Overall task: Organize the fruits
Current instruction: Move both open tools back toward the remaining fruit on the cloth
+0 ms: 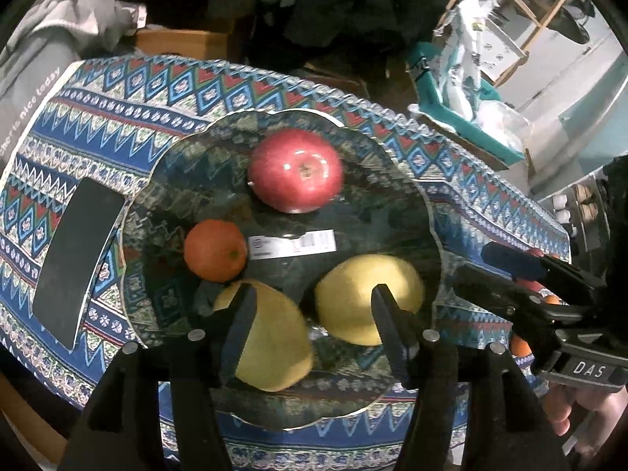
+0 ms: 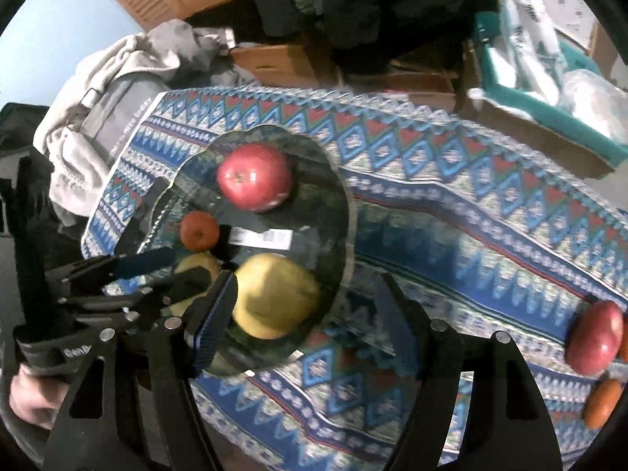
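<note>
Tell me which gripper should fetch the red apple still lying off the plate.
Right, likely. The loose apple lies on the cloth on the right gripper's side, its jaws open and empty. The left gripper hangs over the plate and its pears.

1. The left tongs (image 1: 314, 306) are matte black: two broad triangular arms with cut-out slots, each tipped by a narrow finger.
2. Round silver bolt heads sit at the arm joints.
3. The finger pads (image 1: 239, 329) show a dark blue ribbed edge.
4. The right tongs (image 2: 306, 306) share the same black build, silver bolts and blue-edged pads (image 2: 212, 314).
5. In the left wrist view, the right tool's body carries white letters "DAS"; in the right wrist view, the left tool's body reads "Gen".
6. A bare hand (image 1: 581, 412) grips the handle below the lettering.
</note>
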`<state>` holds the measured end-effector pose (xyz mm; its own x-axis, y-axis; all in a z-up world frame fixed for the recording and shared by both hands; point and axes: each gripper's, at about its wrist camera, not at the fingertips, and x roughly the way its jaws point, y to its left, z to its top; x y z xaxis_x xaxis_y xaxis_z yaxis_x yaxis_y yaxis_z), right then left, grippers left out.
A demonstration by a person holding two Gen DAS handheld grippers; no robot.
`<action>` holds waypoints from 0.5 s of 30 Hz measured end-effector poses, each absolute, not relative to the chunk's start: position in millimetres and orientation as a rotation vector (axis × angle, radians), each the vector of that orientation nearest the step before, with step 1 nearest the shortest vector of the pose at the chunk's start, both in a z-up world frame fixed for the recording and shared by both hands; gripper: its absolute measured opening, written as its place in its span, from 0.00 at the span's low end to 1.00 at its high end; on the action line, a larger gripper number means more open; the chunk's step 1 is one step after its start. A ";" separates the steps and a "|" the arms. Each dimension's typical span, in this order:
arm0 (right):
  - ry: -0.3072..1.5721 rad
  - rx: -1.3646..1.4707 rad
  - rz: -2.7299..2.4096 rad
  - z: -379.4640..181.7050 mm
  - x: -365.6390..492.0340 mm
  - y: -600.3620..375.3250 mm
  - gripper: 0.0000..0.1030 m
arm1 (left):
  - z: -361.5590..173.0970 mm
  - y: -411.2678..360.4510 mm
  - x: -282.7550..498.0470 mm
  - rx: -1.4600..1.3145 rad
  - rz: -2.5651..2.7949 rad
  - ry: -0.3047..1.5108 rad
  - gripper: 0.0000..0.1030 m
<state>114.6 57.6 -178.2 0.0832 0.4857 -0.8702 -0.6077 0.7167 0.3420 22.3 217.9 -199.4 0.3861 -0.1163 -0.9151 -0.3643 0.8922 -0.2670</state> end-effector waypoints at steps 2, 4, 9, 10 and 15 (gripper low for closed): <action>1.235 -0.115 0.797 -175.0 115.8 45.5 0.71 | -193.8 209.4 24.8 -0.459 0.153 1.169 0.60; 1.227 -0.116 0.776 -172.2 116.9 34.6 0.71 | -189.5 202.5 26.8 -0.451 0.140 1.163 0.62; 1.194 -0.136 0.717 -163.5 117.8 1.6 0.71 | -178.3 178.9 32.0 -0.410 0.105 1.150 0.67; 1.192 -0.136 0.709 -162.7 117.8 -3.4 0.71 | -176.3 172.7 33.2 -0.405 0.093 1.152 0.67; 1.191 -0.111 0.664 -158.3 117.1 -37.1 0.72 | -170.0 147.6 35.5 -0.400 0.046 1.152 0.73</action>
